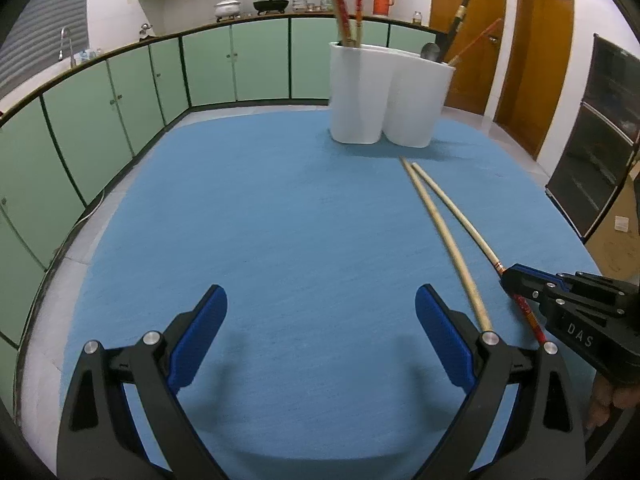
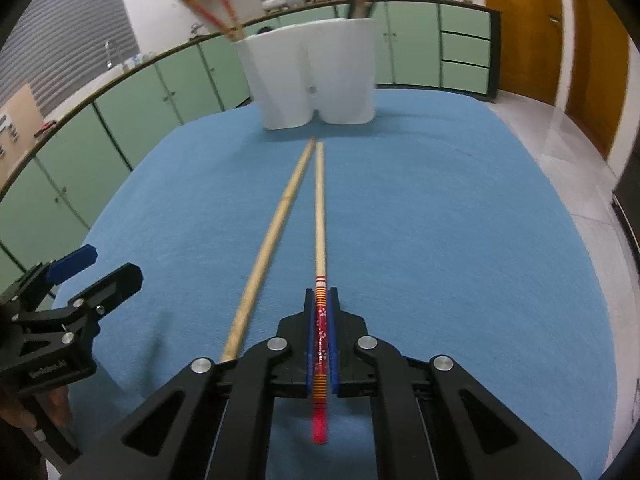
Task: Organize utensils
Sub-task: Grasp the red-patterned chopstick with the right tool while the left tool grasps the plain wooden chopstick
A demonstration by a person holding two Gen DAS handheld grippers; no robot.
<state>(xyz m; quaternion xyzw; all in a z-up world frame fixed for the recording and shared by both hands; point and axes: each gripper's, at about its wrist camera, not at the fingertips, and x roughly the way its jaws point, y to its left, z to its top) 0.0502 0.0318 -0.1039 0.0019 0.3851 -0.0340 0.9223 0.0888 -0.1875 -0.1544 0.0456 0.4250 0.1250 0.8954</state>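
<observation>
A: Right gripper (image 2: 321, 344): blue pads pressed together on the red-patterned handle of one chopstick (image 2: 319, 216). Its pale shaft runs straight ahead from the pads over the blue table mat (image 2: 460, 240); the tip points at the white utensil holder (image 2: 316, 76).

B: Second chopstick (image 2: 272, 236)?

A: Plain, pale. Lies just left of the held one, tips nearly meeting near the holder, near end passing beside the right gripper's left linkage. Touching the mat or lifted: cannot tell.

B: Left gripper (image 1: 320, 340)?

A: Fingers spread wide, nothing between them, over bare mat. Both chopsticks lie to its right.

B: Holder contents?

A: Red-handled chopsticks (image 1: 347, 4) in the left compartment; dark utensils (image 1: 448, 40) in the right.
</observation>
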